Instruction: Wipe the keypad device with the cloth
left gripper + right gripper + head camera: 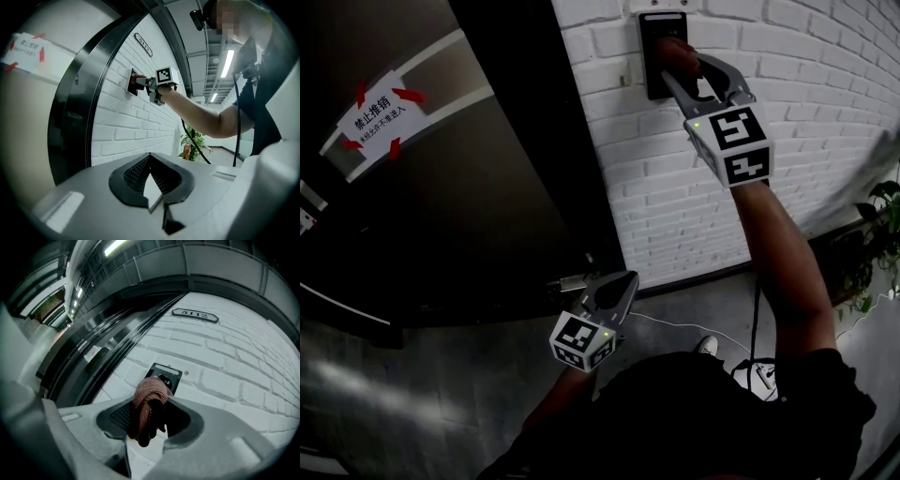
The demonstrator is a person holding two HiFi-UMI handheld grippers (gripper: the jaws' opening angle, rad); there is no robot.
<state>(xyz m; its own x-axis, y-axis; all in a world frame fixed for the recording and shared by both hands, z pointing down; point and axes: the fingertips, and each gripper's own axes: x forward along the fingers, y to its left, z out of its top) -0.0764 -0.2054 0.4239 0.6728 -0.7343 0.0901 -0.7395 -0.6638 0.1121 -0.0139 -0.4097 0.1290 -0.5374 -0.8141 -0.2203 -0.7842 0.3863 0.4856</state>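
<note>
A black keypad device (654, 56) is mounted high on the white brick wall. My right gripper (678, 64) is raised to it and shut on a bunched reddish cloth (676, 52), which presses against the device's face. In the right gripper view the cloth (147, 404) hangs between the jaws and covers the lower half of the keypad device (167, 373). My left gripper (627, 279) hangs low beside the dark door, shut with nothing in it. The left gripper view shows its jaws meeting at the tips (150, 156), and the right gripper (146, 84) at the keypad device (131, 82) far off.
A dark door (469, 206) with a white and red notice (380, 111) stands left of the brick wall, its metal handle (568, 281) close to my left gripper. A potted plant (874, 246) is at the right. A white cable (670, 324) lies on the floor. A number plate (194, 315) sits above the keypad.
</note>
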